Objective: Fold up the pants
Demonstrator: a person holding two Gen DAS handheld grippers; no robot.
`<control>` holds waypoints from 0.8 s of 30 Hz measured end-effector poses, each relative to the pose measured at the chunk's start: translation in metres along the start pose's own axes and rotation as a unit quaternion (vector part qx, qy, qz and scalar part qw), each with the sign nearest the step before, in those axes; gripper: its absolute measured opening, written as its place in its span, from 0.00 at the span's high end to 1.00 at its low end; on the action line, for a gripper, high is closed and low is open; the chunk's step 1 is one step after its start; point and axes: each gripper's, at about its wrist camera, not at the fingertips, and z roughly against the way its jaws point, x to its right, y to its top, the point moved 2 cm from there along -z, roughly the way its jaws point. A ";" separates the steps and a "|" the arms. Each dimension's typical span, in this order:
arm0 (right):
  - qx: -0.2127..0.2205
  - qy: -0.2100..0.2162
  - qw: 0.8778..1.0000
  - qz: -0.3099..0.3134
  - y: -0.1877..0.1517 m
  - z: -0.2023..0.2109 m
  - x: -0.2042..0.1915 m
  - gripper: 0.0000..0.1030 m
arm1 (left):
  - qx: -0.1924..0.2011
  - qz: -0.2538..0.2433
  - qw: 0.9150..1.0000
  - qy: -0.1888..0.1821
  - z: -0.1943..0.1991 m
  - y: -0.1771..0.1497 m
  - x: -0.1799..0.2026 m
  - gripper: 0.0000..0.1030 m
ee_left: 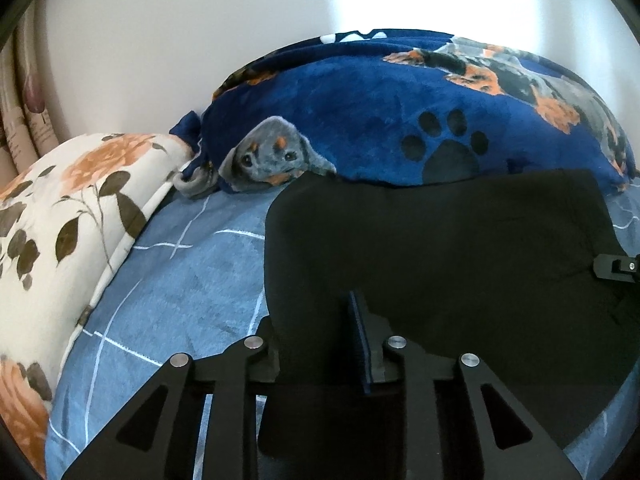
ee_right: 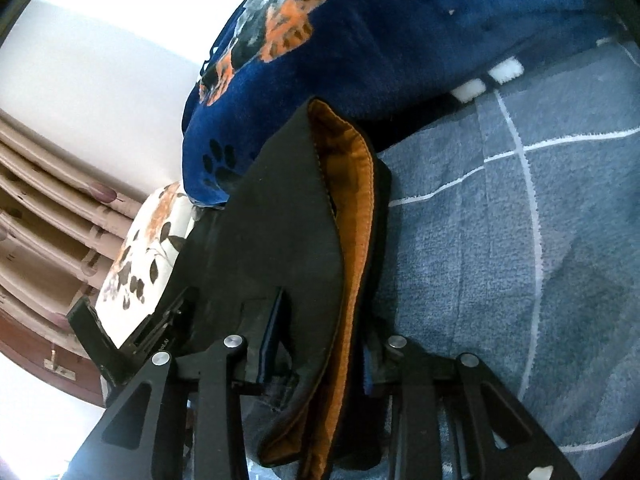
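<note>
Black pants on a blue checked sheet, their far edge at 12 o'clock touching a navy paw-print blanket. Left gripper pinches the near fabric edge, cloth bunched between its fingers. Right gripper clamps a lifted fold of the pants, exposing orange lining; its tip also shows at 3 o'clock in the left view. Floral pillow lies at 9 o'clock, curtain beyond it against the wall
</note>
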 end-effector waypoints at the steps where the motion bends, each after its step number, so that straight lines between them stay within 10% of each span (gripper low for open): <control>1: 0.001 -0.001 1.000 0.000 -0.001 0.000 -0.001 0.73 | 0.000 0.001 1.000 0.002 0.000 0.000 0.000 0.71; 24: 0.028 -0.055 0.997 0.039 -0.003 -0.005 -0.019 0.63 | -0.008 0.023 0.999 0.030 -0.005 -0.001 -0.008 0.43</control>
